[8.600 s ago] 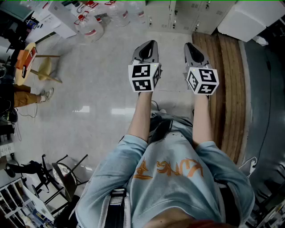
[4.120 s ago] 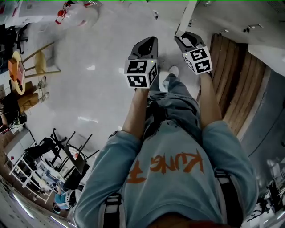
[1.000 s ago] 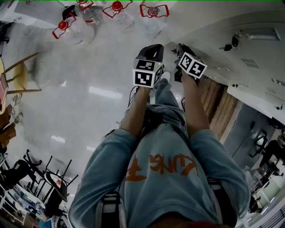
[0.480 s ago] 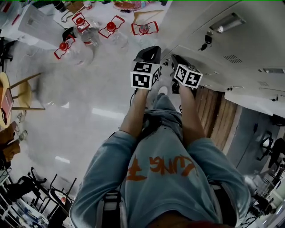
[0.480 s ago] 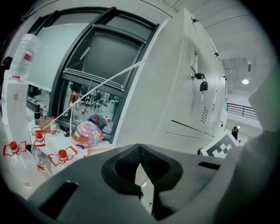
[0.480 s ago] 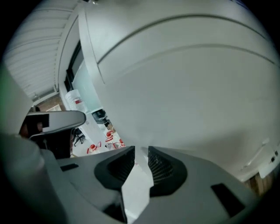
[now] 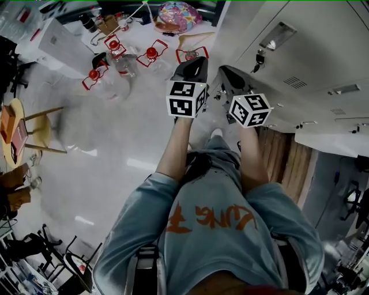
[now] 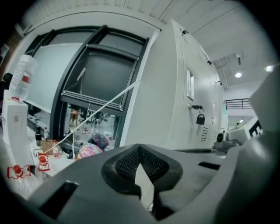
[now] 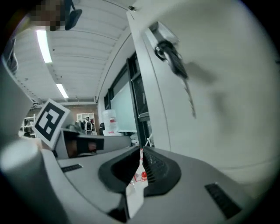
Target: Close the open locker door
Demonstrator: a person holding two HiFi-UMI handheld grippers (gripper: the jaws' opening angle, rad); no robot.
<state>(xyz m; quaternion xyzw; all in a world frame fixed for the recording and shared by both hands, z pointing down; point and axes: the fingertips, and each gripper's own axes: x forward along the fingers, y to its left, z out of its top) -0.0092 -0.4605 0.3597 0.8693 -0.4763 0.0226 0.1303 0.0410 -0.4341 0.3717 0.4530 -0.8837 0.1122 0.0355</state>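
The white lockers fill the upper right of the head view. One door has a key in its lock with a bunch of keys hanging down; the key also shows in the head view. My right gripper is shut and empty, just left of that door's face; I cannot tell whether it touches. In its own view the right gripper has its tips together. My left gripper is raised beside it, also shut and empty. The left gripper points along the locker bank, where a padlock hangs.
Several water jugs with red handles lie on the pale floor at the upper left, near a colourful bag. A wooden stool stands at the left. Wooden slats lie at the foot of the lockers. A dark-framed window is ahead.
The view has tipped up and both grippers have come in towards the lockers. The right gripper now sits close against the keyed door. Both stayed shut.
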